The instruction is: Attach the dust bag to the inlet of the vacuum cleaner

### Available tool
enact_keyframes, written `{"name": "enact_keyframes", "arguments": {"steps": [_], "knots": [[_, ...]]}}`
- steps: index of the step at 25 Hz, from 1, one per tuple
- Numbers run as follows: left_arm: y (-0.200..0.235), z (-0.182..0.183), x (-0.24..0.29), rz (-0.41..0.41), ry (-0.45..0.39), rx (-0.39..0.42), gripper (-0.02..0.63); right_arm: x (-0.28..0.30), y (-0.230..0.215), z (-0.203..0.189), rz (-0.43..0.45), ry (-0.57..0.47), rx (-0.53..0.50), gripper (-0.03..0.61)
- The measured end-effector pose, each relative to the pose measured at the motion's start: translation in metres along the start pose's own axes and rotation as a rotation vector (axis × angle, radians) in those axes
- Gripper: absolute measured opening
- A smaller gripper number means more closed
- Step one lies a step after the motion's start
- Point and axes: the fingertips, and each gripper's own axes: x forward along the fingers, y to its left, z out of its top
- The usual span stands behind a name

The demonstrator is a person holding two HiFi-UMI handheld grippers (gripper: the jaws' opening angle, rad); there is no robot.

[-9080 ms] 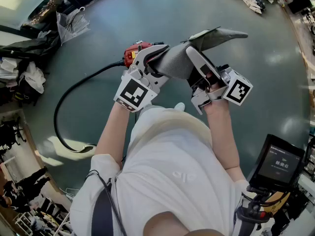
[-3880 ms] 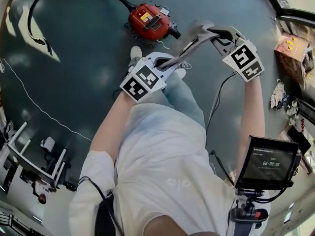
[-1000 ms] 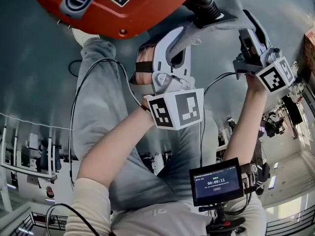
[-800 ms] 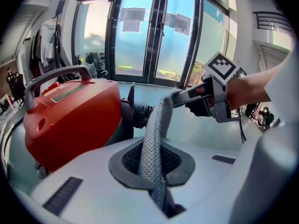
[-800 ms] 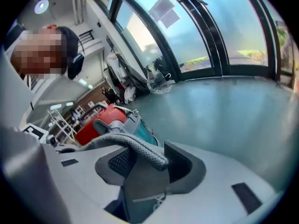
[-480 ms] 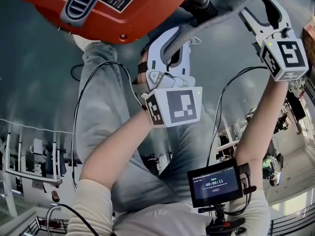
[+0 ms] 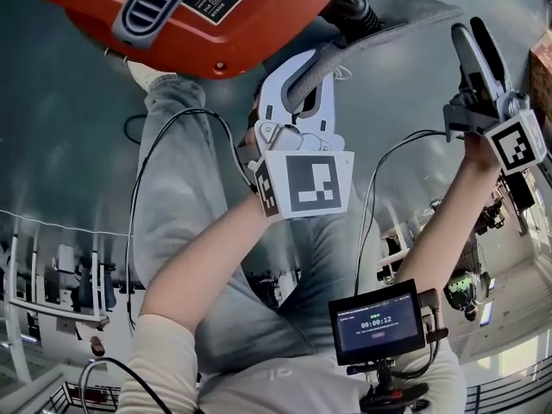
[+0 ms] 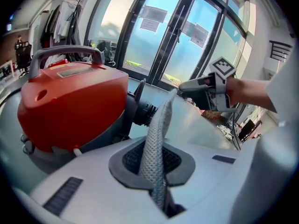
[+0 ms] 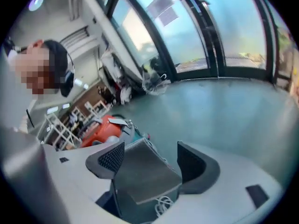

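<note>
Two grippers near a red vacuum cleaner [image 7: 190, 15]: the left gripper [image 8: 156, 164] has its fingers clenched on the grey mesh dust bag [image 8: 157, 134], just beside the black inlet [image 8: 145, 112]; the right gripper [image 9: 152, 160] has just been opening, fingers released, clear of the bag.

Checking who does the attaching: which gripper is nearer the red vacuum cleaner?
Left. The left gripper, shut on the dust bag, sits right beside the vacuum cleaner. The right gripper is off to the side, farther; its jaws have just been opening, the bag loose between them.
</note>
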Motion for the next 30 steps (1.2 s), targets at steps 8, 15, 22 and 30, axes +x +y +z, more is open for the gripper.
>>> {"name": "enact_keyframes", "arguments": {"steps": [8, 15, 22, 30], "knots": [[0.005, 0.004, -0.009, -0.047, -0.006, 0.111, 0.012, 0.026, 0.109, -0.096, 0.181, -0.067, -0.348, 0.341], [0.003, 0.011, -0.016, -0.240, -0.027, 0.252, 0.014, 0.058, 0.117, -0.091, 0.055, -0.084, -0.599, 0.339], [0.003, 0.016, -0.054, -0.369, 0.086, 0.286, 0.015, 0.052, 0.115, -0.092, 0.081, -0.138, -0.546, 0.339], [0.012, 0.044, -0.105, -0.514, 0.235, 0.630, 0.043, 0.052, 0.120, -0.089, 0.086, -0.085, -0.573, 0.339]]}}
